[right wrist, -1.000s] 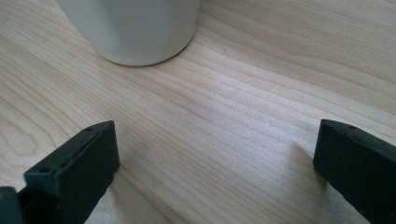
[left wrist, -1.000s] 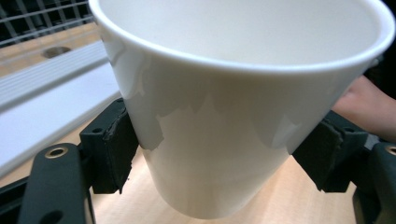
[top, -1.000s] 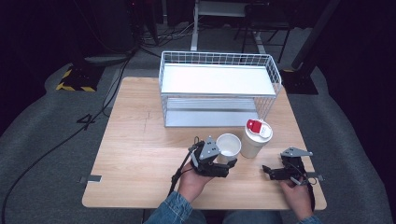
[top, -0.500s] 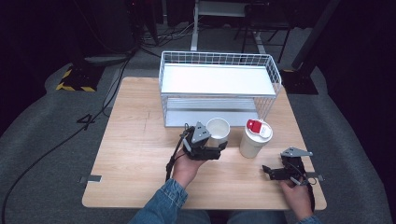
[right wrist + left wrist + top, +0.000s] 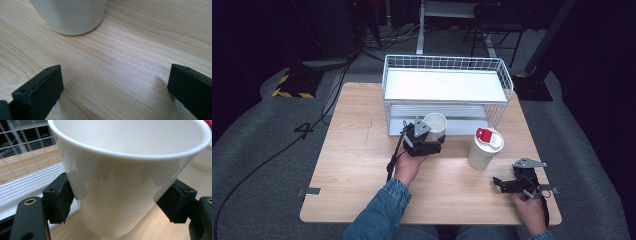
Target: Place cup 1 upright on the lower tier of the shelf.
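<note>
White paper cup (image 5: pixel 435 123), white wire basket (image 5: pixel 447 87), black tongs (image 5: pixel 428 147), pale wood-grain tabletop (image 5: pixel 347 150), red-topped white lidded cup (image 5: pixel 484 147), blue denim sleeve (image 5: pixel 379 215).

A dark numeral 4 (image 5: pixel 304 130) is marked on the grey floor (image 5: pixel 257 150) (left of the table); nothing else reads.

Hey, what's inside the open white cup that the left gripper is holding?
The open cup clamped in the left gripper shows bare white inner wall near the rim, nothing visible inside. Its bottom is hidden below the rim, so I cannot confirm it is empty.
</note>
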`<state>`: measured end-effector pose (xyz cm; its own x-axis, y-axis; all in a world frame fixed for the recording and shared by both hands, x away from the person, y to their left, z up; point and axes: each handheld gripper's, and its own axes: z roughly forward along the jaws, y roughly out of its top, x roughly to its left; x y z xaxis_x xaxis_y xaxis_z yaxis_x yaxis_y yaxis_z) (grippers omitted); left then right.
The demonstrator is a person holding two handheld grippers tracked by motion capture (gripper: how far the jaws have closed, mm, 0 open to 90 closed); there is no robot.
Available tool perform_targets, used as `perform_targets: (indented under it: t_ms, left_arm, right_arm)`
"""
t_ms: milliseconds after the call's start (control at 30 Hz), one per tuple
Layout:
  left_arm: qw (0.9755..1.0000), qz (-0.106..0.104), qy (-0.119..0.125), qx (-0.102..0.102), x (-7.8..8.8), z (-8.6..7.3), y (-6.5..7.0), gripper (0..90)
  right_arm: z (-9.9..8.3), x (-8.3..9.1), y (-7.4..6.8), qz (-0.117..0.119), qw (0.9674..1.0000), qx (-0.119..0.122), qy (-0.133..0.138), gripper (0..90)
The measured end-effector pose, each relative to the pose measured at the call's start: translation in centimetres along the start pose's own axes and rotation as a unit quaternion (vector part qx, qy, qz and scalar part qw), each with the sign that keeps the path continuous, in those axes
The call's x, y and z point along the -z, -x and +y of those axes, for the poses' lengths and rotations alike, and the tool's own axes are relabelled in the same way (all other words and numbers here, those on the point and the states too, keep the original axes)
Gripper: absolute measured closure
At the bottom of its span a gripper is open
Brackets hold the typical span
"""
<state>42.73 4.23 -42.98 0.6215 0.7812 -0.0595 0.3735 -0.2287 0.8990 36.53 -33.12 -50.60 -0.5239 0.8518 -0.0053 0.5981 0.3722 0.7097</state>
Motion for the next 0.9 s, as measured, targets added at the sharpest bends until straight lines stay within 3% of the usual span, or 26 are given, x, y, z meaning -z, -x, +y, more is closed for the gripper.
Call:
perform_targets:
  t_ms: [200,267,367,567,700,900]
  left_arm:
    - [0.9997,0.025,-0.004,-0.001,-1.2,0.3,-1.2,22.6]
    - [0.9989,0.044,-0.011,-0.012,-2.2,0.3,-1.9,22.6]
    - [0.9983,0.057,0.000,-0.012,-2.9,0.3,-2.5,22.6]
    - [0.9979,0.065,0.003,-0.003,-4.0,0.2,-3.4,22.6]
    - [0.9976,0.068,0.005,0.014,-4.8,0.0,-4.2,22.6]
    - [0.9970,0.075,0.006,0.014,-5.8,-0.3,-5.3,22.6]
  right_arm:
    - [0.0,0.0,0.0,-0.001,1.0000,0.000,0.000,0.5]
    - [0.0,0.0,0.0,-0.001,1.0000,0.000,0.000,0.4]
    - [0.0,0.0,0.0,-0.001,1.0000,0.000,0.000,0.5]
    - [0.0,0.0,0.0,-0.002,1.0000,0.000,0.000,0.5]
    - [0.0,0.0,0.0,-0.001,1.0000,0.000,0.000,0.4]
    - [0.0,0.0,0.0,-0.001,1.0000,0.000,0.000,0.5]
